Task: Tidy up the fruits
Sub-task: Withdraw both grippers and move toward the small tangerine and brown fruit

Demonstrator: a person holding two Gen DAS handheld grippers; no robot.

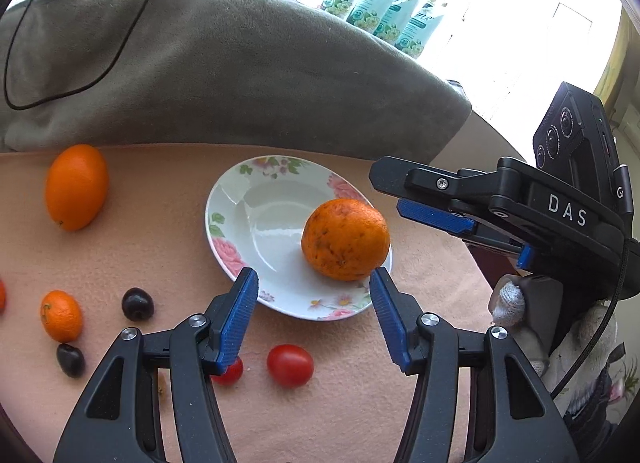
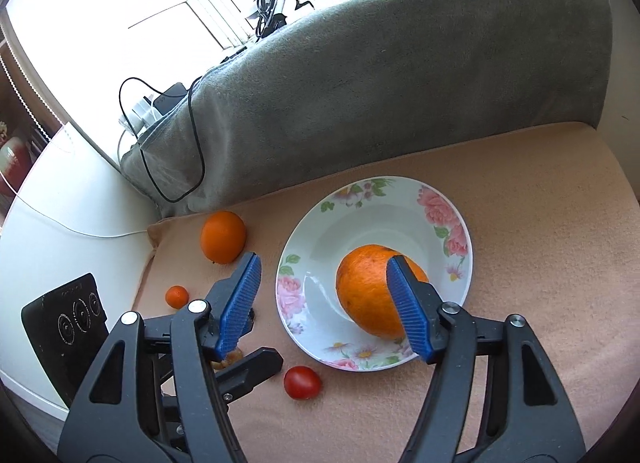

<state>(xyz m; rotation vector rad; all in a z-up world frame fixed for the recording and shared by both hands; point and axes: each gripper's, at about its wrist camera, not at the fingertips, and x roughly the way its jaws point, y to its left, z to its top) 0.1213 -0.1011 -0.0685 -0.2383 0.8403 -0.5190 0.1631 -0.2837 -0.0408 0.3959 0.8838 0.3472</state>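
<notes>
The peach cloth (image 1: 360, 403) covers the table, and on it sits the flowered plate (image 1: 232, 231), my landmark for everything else. One big orange (image 1: 345, 239) already rests in the plate, toward its right side as the left wrist camera shows it. Left of the plate and well apart lies a second large orange (image 1: 76, 187), its long axis running roughly upright in that view. Nearer the left gripper, below that orange, lie a small mandarin (image 1: 61, 315), two dark cherries (image 1: 137, 304) and a cherry tomato (image 1: 290, 365) just in front of the plate.

The left gripper (image 1: 314, 283) hovers at the plate's near rim, jaws spread, empty. The right gripper (image 2: 324, 267) hangs over the plate, jaws spread, one pad crossing in front of the plated orange, not pinching it.

I'd judge the left hand nearer the loose fruit.
</notes>
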